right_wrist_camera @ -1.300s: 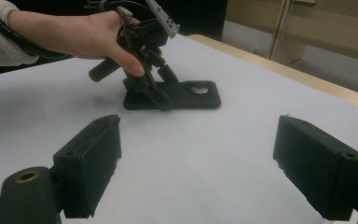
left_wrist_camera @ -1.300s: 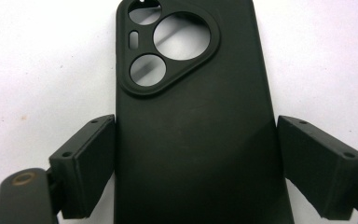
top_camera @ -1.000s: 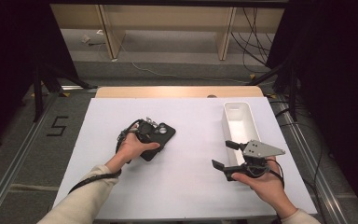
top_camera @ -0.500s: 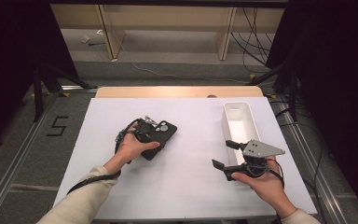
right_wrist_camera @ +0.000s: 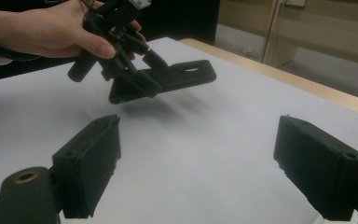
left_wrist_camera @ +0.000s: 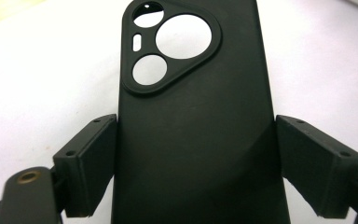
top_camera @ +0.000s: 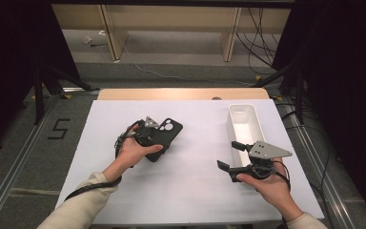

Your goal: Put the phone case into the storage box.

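Black phone case (left_wrist_camera: 193, 130) clamped edgewise in left hand-held gripper (left_wrist_camera: 196, 163) above white table (top_camera: 195, 191) — right hand-held gripper (right_wrist_camera: 200, 168) open.

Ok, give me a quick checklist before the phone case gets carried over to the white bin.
1. Left gripper clamped on the black phone case, both pads against its long edges: ok.
2. Case lifted off the white table cover, with its shadow below it in the right gripper view: ok.
3. Right gripper open with nothing between its jaws: ok.
4. White bin interior free of things: ok.
5. Firmness of the grip for the carry: cannot tell.
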A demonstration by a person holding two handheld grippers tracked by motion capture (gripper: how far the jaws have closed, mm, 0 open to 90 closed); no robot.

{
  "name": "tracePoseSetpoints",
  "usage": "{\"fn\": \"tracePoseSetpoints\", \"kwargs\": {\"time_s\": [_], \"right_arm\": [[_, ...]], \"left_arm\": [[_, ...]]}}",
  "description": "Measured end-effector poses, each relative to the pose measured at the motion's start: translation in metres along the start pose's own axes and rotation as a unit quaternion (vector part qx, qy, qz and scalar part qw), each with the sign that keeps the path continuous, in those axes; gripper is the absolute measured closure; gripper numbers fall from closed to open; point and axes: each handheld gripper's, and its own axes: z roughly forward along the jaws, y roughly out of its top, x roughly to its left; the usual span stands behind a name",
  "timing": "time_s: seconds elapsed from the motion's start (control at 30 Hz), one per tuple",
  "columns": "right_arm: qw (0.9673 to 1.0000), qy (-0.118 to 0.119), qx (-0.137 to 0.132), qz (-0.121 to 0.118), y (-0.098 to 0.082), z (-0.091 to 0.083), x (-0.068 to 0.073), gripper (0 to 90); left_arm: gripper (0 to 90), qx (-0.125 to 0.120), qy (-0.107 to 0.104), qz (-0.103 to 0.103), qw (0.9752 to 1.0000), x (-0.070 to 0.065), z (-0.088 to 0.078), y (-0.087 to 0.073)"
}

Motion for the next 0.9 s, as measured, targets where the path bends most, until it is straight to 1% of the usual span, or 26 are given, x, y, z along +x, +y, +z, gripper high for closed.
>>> {"fn": "tracePoseSetpoints", "kwargs": {"time_s": [0.1,0.13,0.33,0.37,0.6,0.67,0.77,0.9], "right_arm": [[1.0,-0.001,-0.002,-0.001,0.002,0.0,-0.001,15.9],[1.0,-0.001,-0.003,-0.001,0.002,0.0,-0.001,15.9],[1.0,-0.003,-0.008,0.001,0.006,0.002,-0.002,15.9],[1.0,-0.004,-0.009,0.003,0.007,0.003,-0.003,15.9],[0.9999,-0.005,-0.01,0.007,0.011,0.007,-0.004,16.0],[0.9999,-0.005,-0.01,0.008,0.012,0.009,-0.004,16.0],[0.9999,-0.005,-0.011,0.004,0.015,0.012,-0.005,16.1],[0.9999,-0.003,-0.011,0.004,0.021,0.017,-0.003,16.1]], "left_arm": [[16.1,-0.007,-0.003,0.004,1.0,-0.004,-0.005,0.002],[16.1,-0.011,-0.004,0.01,0.9999,-0.005,-0.007,0.002],[16.1,-0.034,-0.008,0.015,0.9993,-0.013,-0.017,0.002],[16.1,-0.038,-0.009,0.014,0.9991,-0.014,-0.019,0.001],[16.2,-0.056,-0.018,0.023,0.998,-0.021,-0.034,-0.006],[16.1,-0.058,-0.022,0.024,0.9978,-0.023,-0.038,-0.007],[16.1,-0.065,-0.024,0.027,0.9972,-0.027,-0.044,-0.01],[16.1,-0.07,-0.029,0.031,0.9966,-0.03,-0.051,-0.014]]}}
